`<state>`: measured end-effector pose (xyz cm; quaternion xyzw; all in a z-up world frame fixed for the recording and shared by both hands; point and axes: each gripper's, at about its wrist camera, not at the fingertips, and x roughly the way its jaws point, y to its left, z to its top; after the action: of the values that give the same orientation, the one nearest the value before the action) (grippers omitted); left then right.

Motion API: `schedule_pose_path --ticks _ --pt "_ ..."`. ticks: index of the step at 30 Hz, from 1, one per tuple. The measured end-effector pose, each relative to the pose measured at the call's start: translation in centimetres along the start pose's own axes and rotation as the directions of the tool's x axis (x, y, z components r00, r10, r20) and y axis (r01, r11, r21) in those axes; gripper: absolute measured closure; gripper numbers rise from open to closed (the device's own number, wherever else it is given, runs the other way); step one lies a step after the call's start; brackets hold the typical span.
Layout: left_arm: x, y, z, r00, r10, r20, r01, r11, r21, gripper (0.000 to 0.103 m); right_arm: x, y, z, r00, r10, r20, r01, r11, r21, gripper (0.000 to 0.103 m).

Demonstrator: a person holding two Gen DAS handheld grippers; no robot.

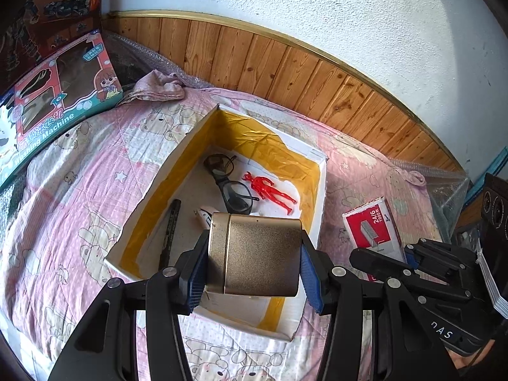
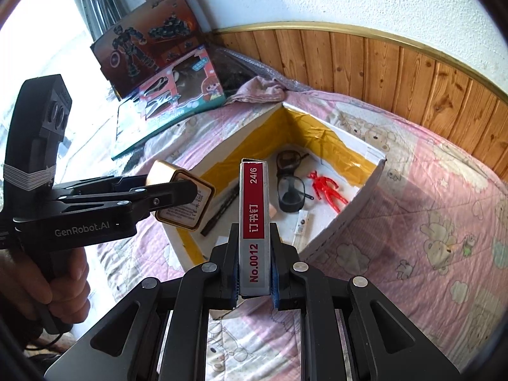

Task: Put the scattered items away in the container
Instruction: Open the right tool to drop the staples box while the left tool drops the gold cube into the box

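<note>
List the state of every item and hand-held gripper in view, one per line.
Left hand-held gripper: shut on gold tin.
Gold tin: held above the box.
Right hand-held gripper: shut on staple box.
Staple box: held on edge.
Box: open, partly filled.
Glasses: in box.
Red figure: lying in box.
Pen: in box.

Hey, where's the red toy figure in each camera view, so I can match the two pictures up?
Left wrist view: the red toy figure lies inside the white box, just above centre, right of the black glasses.
Right wrist view: the figure lies in the box right of centre, beyond the staple box.
Shared landmark: the black glasses, directly left of the figure in both.
</note>
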<state>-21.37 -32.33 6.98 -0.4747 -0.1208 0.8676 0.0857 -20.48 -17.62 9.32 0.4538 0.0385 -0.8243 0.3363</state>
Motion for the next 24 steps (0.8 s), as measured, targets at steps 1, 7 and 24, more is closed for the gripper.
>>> schedule_pose_path --ticks 1,7,24 --pt "0.3 0.2 0.5 1.0 0.006 0.002 -0.006 1.0 -0.002 0.051 0.3 -0.2 0.6 1.0 -0.001 -0.001 0.001 1.0 -0.001 0.087" --pt "2.6 1.2 2.9 1.0 0.024 -0.005 -0.024 0.999 -0.022 0.051 2.8 -1.6 3.4 1.0 -0.015 -0.02 0.015 1.0 -0.001 0.087" --pt "12.0 4.6 6.7 0.982 0.13 -0.133 -0.137 0.99 -0.041 0.043 7.9 -6.3 5.3 0.993 -0.08 -0.083 0.083 0.996 0.033 0.052"
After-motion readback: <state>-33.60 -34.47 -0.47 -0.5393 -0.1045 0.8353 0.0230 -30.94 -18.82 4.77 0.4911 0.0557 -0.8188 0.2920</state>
